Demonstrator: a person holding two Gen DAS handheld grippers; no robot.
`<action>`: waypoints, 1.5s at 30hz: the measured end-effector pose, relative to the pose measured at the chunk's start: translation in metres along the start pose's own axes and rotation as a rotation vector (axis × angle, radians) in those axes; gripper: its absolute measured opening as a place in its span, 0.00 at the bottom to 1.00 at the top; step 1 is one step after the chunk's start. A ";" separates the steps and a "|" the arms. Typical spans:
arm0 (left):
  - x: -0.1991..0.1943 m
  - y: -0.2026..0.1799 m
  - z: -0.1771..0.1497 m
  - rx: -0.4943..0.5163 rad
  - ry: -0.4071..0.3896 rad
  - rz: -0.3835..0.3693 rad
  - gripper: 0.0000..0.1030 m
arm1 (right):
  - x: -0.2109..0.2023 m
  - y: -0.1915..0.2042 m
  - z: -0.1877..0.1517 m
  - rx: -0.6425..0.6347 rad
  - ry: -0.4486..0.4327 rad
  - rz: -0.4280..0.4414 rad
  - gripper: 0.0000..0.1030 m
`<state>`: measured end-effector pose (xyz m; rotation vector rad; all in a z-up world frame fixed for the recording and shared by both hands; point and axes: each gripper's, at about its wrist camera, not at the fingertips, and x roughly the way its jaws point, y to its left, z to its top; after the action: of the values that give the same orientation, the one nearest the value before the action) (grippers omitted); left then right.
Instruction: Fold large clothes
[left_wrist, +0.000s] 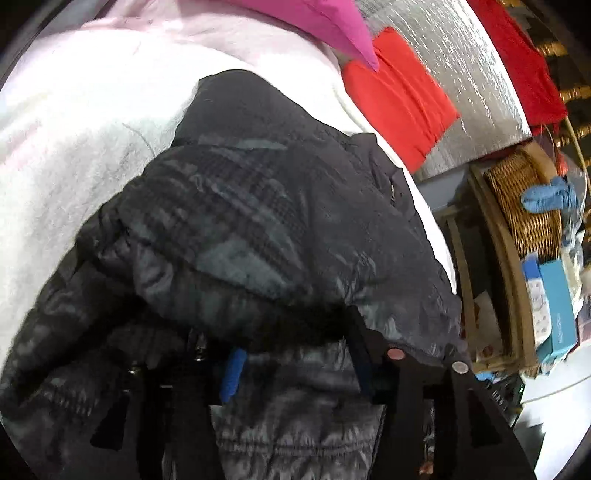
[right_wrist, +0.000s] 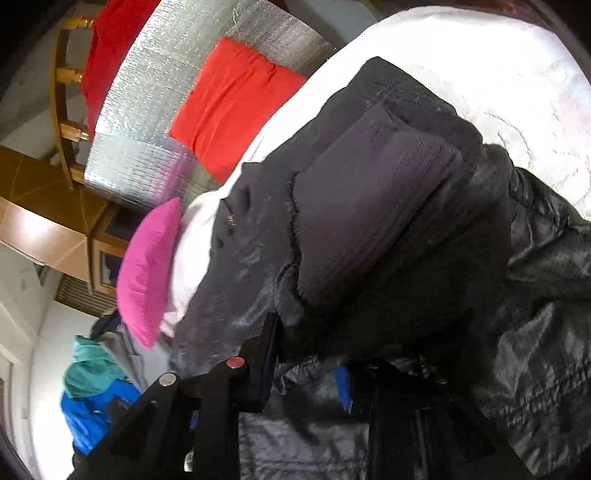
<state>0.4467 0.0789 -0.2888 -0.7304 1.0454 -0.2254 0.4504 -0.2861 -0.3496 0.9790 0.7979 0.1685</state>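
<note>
My left gripper (left_wrist: 295, 354) held a thick fold of the black padded jacket (left_wrist: 240, 221) lying on the white bedcover (left_wrist: 74, 129), while my right gripper (right_wrist: 306, 373) pinched the same jacket (right_wrist: 388, 221) just beside the pink pillow (right_wrist: 147, 273).

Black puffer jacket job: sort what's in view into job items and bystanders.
Job:
- black quilted puffer jacket
- left gripper, fabric between its fingers
- right gripper, fabric between its fingers
- white fluffy blanket under the jacket

Bystanders:
- pink pillow
- red-orange cushion
- woven wicker basket
- blue and teal clothes
</note>
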 end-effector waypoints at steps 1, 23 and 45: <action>-0.002 -0.004 -0.002 0.014 0.033 0.017 0.61 | -0.003 0.001 0.002 0.007 0.024 0.002 0.34; -0.053 0.023 0.047 0.038 -0.206 0.143 0.78 | -0.073 -0.046 0.069 0.063 -0.183 -0.091 0.72; 0.003 -0.022 0.023 0.290 -0.146 0.240 0.66 | -0.054 -0.008 0.059 -0.238 -0.196 -0.121 0.35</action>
<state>0.4714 0.0705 -0.2702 -0.3506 0.9269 -0.1108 0.4497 -0.3557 -0.3099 0.7083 0.6387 0.0594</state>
